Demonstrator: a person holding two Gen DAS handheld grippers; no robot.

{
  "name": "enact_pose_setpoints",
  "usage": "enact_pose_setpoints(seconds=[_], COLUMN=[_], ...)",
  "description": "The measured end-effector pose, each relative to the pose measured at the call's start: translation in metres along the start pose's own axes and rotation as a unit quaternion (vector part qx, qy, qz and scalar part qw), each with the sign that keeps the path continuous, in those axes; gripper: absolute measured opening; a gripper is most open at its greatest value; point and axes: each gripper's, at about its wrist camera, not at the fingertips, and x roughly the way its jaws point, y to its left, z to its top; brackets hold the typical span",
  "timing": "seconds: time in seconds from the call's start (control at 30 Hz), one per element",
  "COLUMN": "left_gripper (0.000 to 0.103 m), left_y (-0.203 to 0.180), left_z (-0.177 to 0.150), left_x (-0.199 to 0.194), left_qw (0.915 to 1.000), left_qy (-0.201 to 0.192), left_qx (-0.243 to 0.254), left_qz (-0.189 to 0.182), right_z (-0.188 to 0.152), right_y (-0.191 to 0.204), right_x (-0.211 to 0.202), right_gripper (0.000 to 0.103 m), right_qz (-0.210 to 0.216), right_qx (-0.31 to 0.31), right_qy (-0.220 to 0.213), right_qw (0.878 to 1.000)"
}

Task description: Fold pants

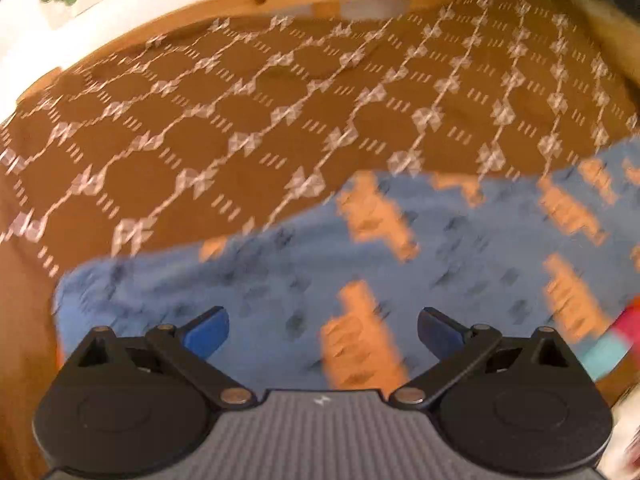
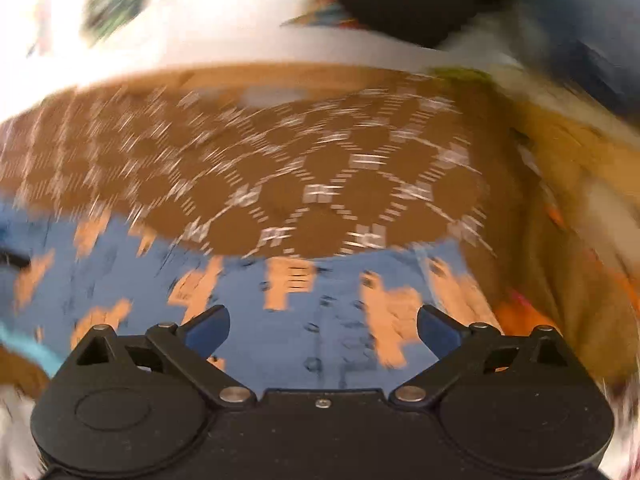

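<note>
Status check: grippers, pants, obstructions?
Left gripper open, empty. Right gripper open, empty. Blue orange-patterned fabric pants flat on brown patterned cloth. No obstruction visible.

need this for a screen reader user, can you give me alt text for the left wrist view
The open left gripper, holding nothing, hovers over blue pants with an orange print, lying on a brown tablecloth patterned with white hexagon lines. A wooden table edge curves across the top, and the picture is motion-blurred.
</note>
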Motion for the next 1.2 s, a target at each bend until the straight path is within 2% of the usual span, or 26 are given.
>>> enact_pose_setpoints(seconds=[0.1,0.17,0.27,0.33,0.37,0.43,0.53,0.6,0.67,0.73,0.83,0.97,1.1,1.2], left_gripper=[0.103,0.103,0.103,0.103,0.103,0.103,0.103,0.103,0.103,0.102,0.102,0.103,0.103,0.103], left_y=[-0.024,-0.046,-0.09,-0.123,-0.142,-0.176,-0.232,-0.264,-0.29,-0.304,-0.321,-0.329,-0.332,-0.334], left_z=[0.033,0.059,0.106,0.131,0.143,0.164,0.181,0.184,0.181,0.175,0.172,0.169,0.166,0.165], left_x=[0.003,0.005,0.005,0.004,0.002,0.001,0.009,0.025,0.046,0.065,0.092,0.119,0.124,0.123], left_qw=[0.9987,0.9969,0.9938,0.9906,0.9884,0.9812,0.9633,0.9524,0.946,0.9452,0.9471,0.9546,0.9565,0.9556], left_qy=[0.001,0.006,0.018,0.021,0.017,0.005,-0.015,-0.022,-0.025,-0.02,0.009,0.035,0.033,0.032], left_qx=[-0.013,-0.004,0.046,0.089,0.113,0.159,0.228,0.26,0.269,0.26,0.246,0.229,0.224,0.226], left_qz=[-0.05,-0.078,-0.1,-0.102,-0.1,-0.11,-0.141,-0.158,-0.179,-0.197,-0.206,-0.187,-0.184,-0.186], right_z=[-0.003,-0.001,0.006,0.005,0.004,0.001,-0.001,-0.001,-0.004,-0.005,-0.006,-0.007,-0.01,-0.011], right_y=[-0.02,-0.03,-0.041,-0.049,-0.054,-0.066,-0.075,-0.077,-0.077,-0.075,-0.07,-0.076,-0.086,-0.091], right_x=[-0.001,0.001,0.007,0.009,0.013,0.019,0.016,0.012,0.011,0.009,0.013,0.011,0.007,0.002], right_gripper=[0.1,0.099,0.099,0.099,0.095,0.088,0.08,0.077,0.075,0.075,0.074,0.068,0.053,0.052], right_qz=[-0.003,-0.005,-0.03,-0.037,-0.04,-0.043,-0.038,-0.033,-0.023,-0.011,-0.005,-0.015,-0.028,-0.03], right_qx=[0.06,0.066,0.054,0.057,0.061,0.082,0.119,0.125,0.134,0.134,0.126,0.141,0.171,0.206], right_qy=[-0.006,-0.018,-0.037,-0.028,-0.016,0.01,0.021,0.019,0.024,0.027,0.04,0.04,0.032,0.027], right_qw=[0.998,0.998,0.997,0.997,0.997,0.996,0.992,0.991,0.99,0.991,0.991,0.989,0.984,0.978])
